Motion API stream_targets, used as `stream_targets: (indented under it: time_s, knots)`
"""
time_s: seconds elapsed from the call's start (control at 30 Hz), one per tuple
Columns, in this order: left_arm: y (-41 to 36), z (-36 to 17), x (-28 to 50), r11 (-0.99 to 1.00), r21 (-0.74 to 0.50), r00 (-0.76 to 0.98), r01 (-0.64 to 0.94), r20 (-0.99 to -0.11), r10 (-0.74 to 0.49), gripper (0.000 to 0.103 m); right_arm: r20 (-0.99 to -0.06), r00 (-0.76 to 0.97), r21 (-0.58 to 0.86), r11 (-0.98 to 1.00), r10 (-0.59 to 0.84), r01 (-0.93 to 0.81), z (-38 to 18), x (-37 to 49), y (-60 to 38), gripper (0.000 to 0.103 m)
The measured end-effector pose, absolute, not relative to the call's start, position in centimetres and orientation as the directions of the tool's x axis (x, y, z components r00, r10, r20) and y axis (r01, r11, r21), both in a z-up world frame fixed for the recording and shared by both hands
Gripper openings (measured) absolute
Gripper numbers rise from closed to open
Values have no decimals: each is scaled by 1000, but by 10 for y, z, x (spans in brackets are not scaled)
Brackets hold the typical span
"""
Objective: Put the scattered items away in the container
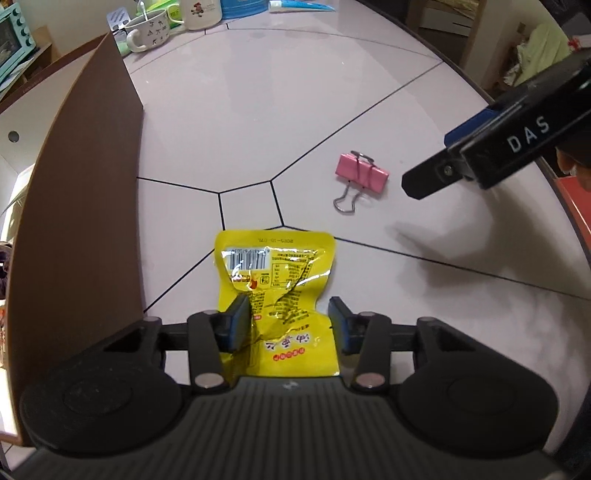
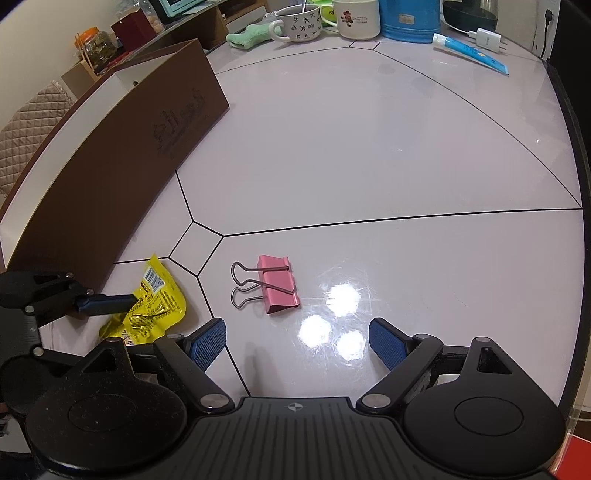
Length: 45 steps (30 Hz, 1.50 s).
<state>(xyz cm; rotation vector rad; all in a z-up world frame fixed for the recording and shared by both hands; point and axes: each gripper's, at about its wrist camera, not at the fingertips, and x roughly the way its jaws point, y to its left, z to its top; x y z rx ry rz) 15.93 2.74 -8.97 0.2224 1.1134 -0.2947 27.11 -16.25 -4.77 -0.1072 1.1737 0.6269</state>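
Observation:
A crinkled yellow snack packet point(image 1: 277, 273) lies on the white table, pinched at its waist between the pads of my left gripper point(image 1: 288, 325), which is shut on it. The right wrist view shows the same packet point(image 2: 155, 306) under a left finger. The brown box point(image 1: 92, 184) stands just left of it, its open top and white inside visible in the right wrist view point(image 2: 122, 158). A pink binder clip point(image 2: 279, 288) rests on the table just ahead of my right gripper point(image 2: 295, 328), which is open and holds nothing. In the left wrist view the clip point(image 1: 362, 171) lies right of the packet.
At the table's far edge stand two mugs point(image 2: 301, 22), a blue tub point(image 2: 410, 18), a green cloth point(image 2: 247, 35) and a blue tube point(image 2: 469, 51). The table's dark rim point(image 2: 576, 147) curves down the right side. Shelves with jars stand behind the box.

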Motion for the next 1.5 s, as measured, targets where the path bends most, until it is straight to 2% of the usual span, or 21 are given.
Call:
stream_targets:
  time_s: [0.4, 0.73, 0.77, 0.8, 0.83, 1.1, 1.17, 1.2, 1.27, 1.5]
  knots:
    - [25, -64, 147, 928, 15, 419, 372, -895, -153, 38, -863, 250, 246, 799, 438, -549, -48, 264, -153, 87]
    - [36, -35, 133, 943, -57, 449, 328, -869, -209, 38, -843, 285, 179, 738, 456, -651, -60, 263, -132, 86]
    - [38, -30, 132, 944, -65, 455, 323, -864, -215, 38, -844, 281, 178, 733, 456, -657, -62, 263, -131, 81]
    - [40, -25, 131, 945, -70, 465, 319, -857, -221, 38, -846, 277, 177, 728, 457, -662, -63, 264, -130, 71]
    - [41, -19, 132, 946, -73, 476, 317, -850, -225, 38, -847, 272, 176, 724, 457, -667, -65, 264, -129, 53]
    - [50, 17, 135, 954, -51, 548, 297, -809, -214, 38, -836, 304, 130, 703, 457, -700, -69, 263, -122, 52]
    - [50, 16, 135, 955, -52, 546, 293, -811, -212, 38, -834, 312, 110, 690, 456, -715, -70, 261, -119, 25]
    - [50, 15, 135, 955, -54, 544, 291, -812, -211, 38, -832, 320, 96, 687, 452, -720, -70, 261, -118, 24]
    - [50, 14, 134, 956, -56, 541, 289, -814, -211, 38, -829, 331, 73, 675, 450, -734, -72, 259, -117, 10]
    - [50, 12, 130, 955, -63, 542, 289, -812, -217, 38, -795, 360, 81, 674, 488, -734, -61, 250, -127, 3]
